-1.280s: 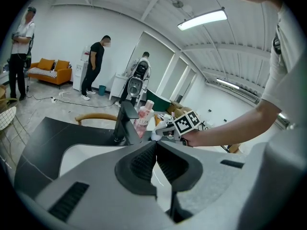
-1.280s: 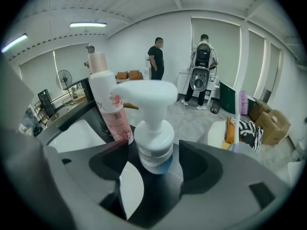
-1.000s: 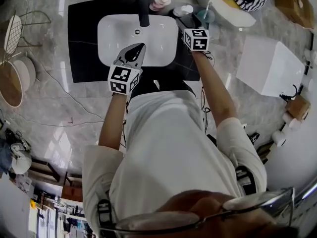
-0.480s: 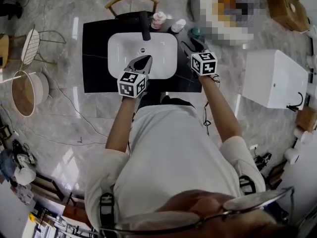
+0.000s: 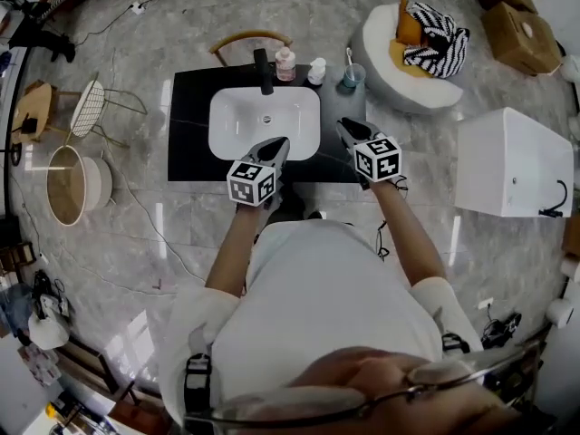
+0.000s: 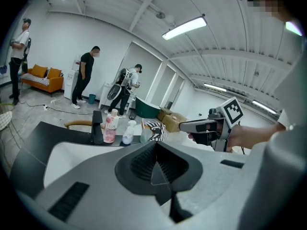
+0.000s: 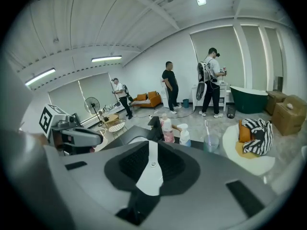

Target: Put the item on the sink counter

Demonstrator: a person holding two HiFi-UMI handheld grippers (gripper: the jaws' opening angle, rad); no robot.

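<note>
The black sink counter holds a white basin. A black faucet, a pink bottle, a white pump bottle and a cup with a toothbrush stand along its back edge. My left gripper hovers over the basin's front rim, shut and empty. My right gripper is over the counter's front right. Its jaws are closing to a narrow gap. Only the white basin shows through that gap, and nothing is between the pads.
A white box-like unit stands to the right. A round white seat with a striped cloth is at the back right. A wire chair and a round basket sit to the left. Several people stand across the room.
The right gripper has drawn back from the cup and bottles at the counter's back to its front right. The left gripper has also pulled back, and the counter looks smaller and farther away.
</note>
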